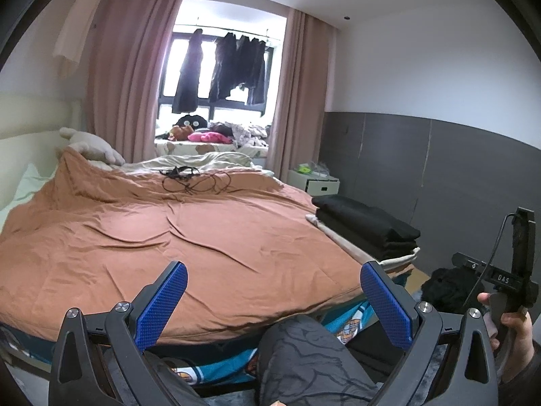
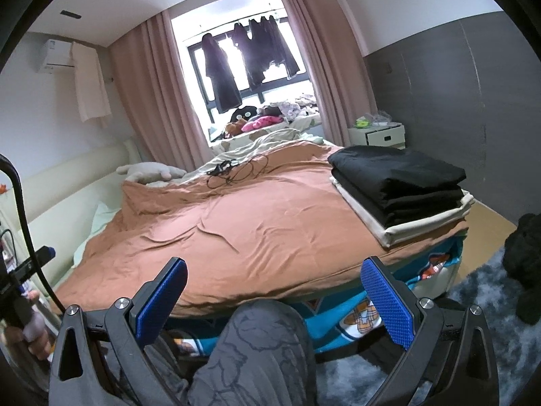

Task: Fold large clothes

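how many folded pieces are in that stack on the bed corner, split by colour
Black folded cloth pieces: 2, as far as the layers show
Cream folded cloth piece at the bottom: 1
Total: 3 in the stack, which rests on the orange-brown bed cover

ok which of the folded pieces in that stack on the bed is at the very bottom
The cream folded piece is at the bottom, lying on the orange cover; the black folded clothes sit on top of it.
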A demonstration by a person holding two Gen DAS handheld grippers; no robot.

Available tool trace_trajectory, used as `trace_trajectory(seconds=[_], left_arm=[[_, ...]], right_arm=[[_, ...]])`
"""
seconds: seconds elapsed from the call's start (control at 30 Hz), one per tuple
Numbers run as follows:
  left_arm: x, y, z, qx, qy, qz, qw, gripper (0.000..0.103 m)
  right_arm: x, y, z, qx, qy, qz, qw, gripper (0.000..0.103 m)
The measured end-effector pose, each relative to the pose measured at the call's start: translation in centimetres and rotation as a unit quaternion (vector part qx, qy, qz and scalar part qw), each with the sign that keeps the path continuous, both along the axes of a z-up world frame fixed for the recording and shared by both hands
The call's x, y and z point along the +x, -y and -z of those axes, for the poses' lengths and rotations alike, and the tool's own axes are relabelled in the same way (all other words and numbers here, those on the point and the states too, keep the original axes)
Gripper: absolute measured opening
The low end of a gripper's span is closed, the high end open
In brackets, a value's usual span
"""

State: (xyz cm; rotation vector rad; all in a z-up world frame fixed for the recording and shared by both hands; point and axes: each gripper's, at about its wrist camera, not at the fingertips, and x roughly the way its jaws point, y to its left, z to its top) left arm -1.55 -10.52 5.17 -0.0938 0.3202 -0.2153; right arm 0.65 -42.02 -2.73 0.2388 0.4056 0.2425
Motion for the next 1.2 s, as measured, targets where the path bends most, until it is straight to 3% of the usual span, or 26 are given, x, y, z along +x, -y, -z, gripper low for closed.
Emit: trace_trajectory(seconds=[1.2], left_arm=[[-0.37, 0.38, 0.20, 0.006, -0.007, -0.005, 0.9999, 0.103]], right_arm=[[-0.12, -0.56, 0.49, -0.003, 0.000, -0.012, 1.000, 0.103]])
